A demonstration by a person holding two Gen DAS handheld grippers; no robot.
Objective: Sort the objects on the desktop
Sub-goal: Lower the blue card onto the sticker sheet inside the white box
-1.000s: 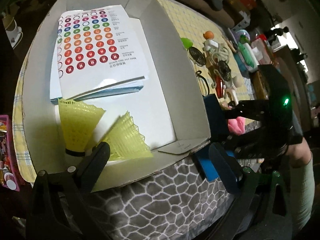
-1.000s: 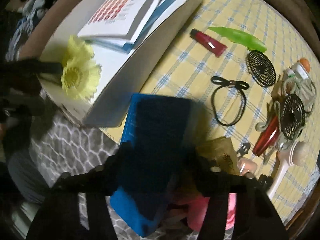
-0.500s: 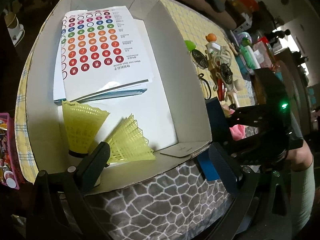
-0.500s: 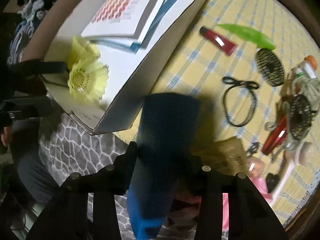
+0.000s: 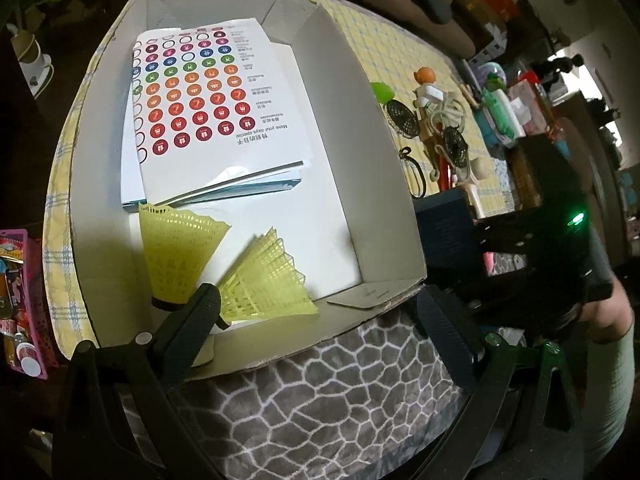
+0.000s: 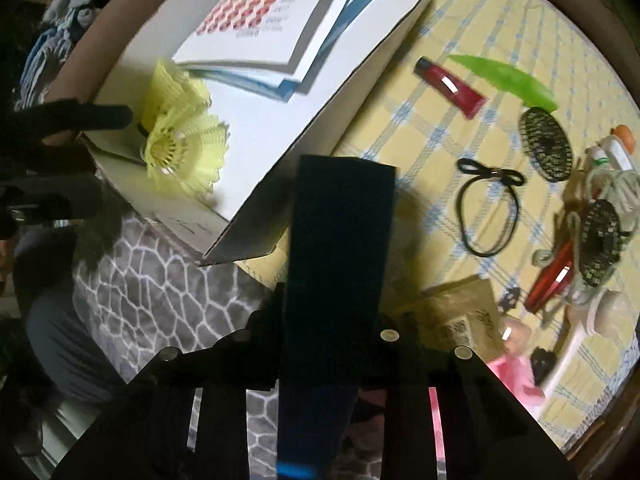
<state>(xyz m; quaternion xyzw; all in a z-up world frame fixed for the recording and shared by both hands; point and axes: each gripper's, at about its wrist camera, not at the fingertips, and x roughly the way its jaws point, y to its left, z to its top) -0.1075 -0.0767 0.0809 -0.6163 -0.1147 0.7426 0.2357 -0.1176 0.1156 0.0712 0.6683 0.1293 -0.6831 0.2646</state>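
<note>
Closing on the dark blue box (image 6: 340,264), the right tool (image 6: 332,344) has its jaws pressing the box's long sides, so the box stands upright just outside the near corner of the white cardboard box (image 6: 320,92). To do this well, confirm the clamp is firm before travelling, then lift clear of the cardboard wall and lower onto bare floor beside the sticker booklet (image 6: 280,12) and the yellow shuttlecocks (image 6: 180,140). The left tool (image 5: 320,320) hangs with jaws apart, empty, over the near rim; keep it clear.
</note>
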